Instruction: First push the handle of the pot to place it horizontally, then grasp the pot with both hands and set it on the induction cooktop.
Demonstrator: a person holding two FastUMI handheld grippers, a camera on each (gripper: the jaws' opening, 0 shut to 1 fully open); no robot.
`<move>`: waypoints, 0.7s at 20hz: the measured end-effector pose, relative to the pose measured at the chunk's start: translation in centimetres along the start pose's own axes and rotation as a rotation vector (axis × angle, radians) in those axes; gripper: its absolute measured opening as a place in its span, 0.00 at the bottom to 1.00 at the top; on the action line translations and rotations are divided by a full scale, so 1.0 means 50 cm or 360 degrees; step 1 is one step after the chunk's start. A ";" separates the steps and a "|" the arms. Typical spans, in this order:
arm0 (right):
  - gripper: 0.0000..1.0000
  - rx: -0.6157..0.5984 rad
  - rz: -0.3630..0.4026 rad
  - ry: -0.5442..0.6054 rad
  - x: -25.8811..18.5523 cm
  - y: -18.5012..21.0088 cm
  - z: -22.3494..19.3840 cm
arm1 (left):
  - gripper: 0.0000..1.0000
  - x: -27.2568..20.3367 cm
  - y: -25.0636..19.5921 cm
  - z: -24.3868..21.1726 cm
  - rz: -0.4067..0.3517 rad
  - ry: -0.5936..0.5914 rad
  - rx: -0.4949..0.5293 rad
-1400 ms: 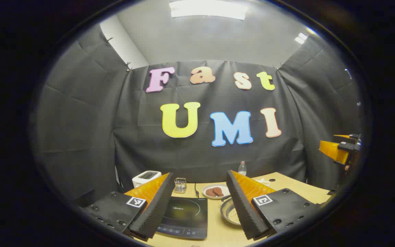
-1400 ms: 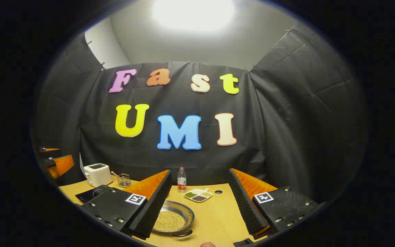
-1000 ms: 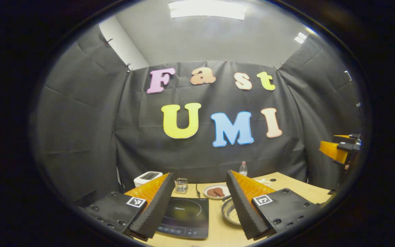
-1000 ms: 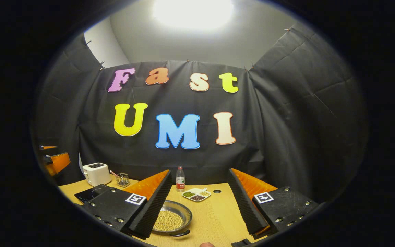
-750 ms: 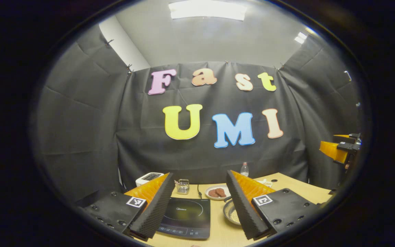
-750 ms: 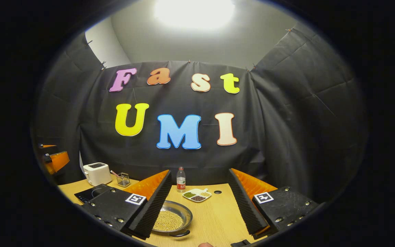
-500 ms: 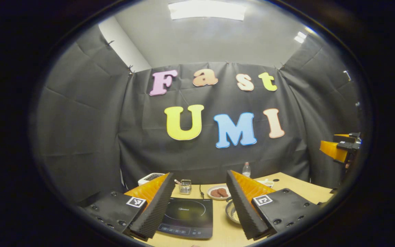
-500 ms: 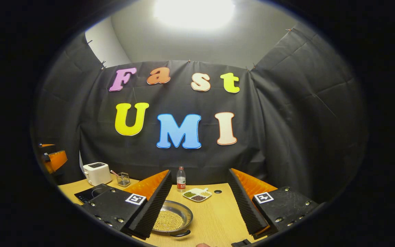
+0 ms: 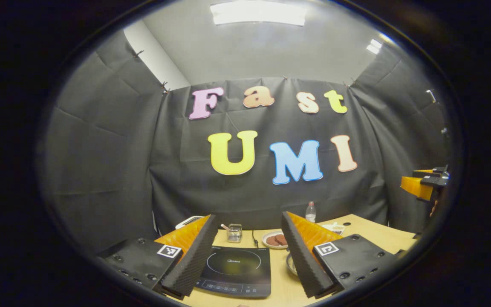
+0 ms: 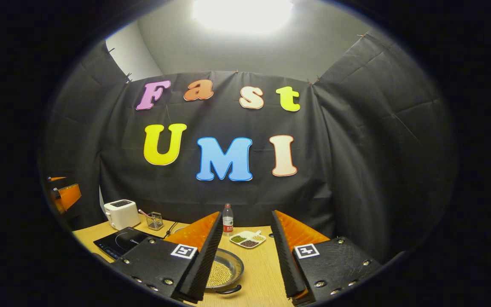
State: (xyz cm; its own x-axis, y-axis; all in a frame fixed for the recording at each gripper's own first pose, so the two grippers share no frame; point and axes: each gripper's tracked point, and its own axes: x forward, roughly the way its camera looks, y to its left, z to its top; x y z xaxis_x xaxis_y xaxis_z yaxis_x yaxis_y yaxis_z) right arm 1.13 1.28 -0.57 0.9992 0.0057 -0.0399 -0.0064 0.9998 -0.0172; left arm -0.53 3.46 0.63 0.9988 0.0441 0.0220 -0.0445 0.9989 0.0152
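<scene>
The pot (image 10: 228, 270) sits on the wooden bench (image 10: 262, 273), a shallow metal pan holding pale yellow grains, with a dark handle (image 10: 227, 291) showing at its near rim. In the right gripper view it lies low between the fingers of the right claw (image 10: 245, 256), partly hidden behind that claw's left finger; the fingers stand apart with a clear gap and touch nothing, held above the bench. In the left gripper view a sliver of the pot (image 9: 290, 264) shows just beside the inner edge of the left claw's right finger. The induction cooktop (image 9: 237, 271) lies flat on the bench to the left of the pot, dark and square, with a ring marked on its top; in the left gripper view it shows between the fingers of the left claw (image 9: 247, 256), which are spread wide and grip nothing. In the right gripper view the cooktop (image 10: 119, 241) is at the left, beyond the claw's body. Behind the cooktop stand a small wire basket (image 9: 234, 233) and a plate with brown pieces (image 9: 276, 240); a power cord (image 9: 254, 238) runs back from the cooktop between them. A white toaster (image 10: 121, 214) stands at the back left of the bench. A water bottle (image 10: 227, 225) stands upright near the back wall, and just beside it lies a divided dish of beans (image 10: 246, 240). The other claw (image 9: 422, 185) shows at the far right edge of the left gripper view, raised well above the bench.
</scene>
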 end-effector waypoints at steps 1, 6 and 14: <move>0.68 -0.0013 0.0011 0.0001 0.003 0.008 0.000 | 0.98 0.002 0.004 0.000 -0.0002 -0.0001 -0.0003; 0.45 -0.0024 0.0027 0.0052 0.004 0.042 -0.015 | 0.94 0.014 0.029 -0.006 -0.0014 -0.0005 -0.0008; 0.05 0.0039 0.0143 0.0216 0.010 0.132 -0.081 | 0.98 0.028 0.107 -0.028 -0.0041 0.0001 -0.0003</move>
State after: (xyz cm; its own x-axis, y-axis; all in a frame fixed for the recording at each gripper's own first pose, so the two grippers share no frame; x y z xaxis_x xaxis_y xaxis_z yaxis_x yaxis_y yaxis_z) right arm 1.41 7.84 -4.76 0.9801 0.0943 -0.1745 -0.0928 0.9955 0.0170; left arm 0.68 8.87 -0.65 0.9996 0.0183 0.0212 -0.0186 0.9997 0.0140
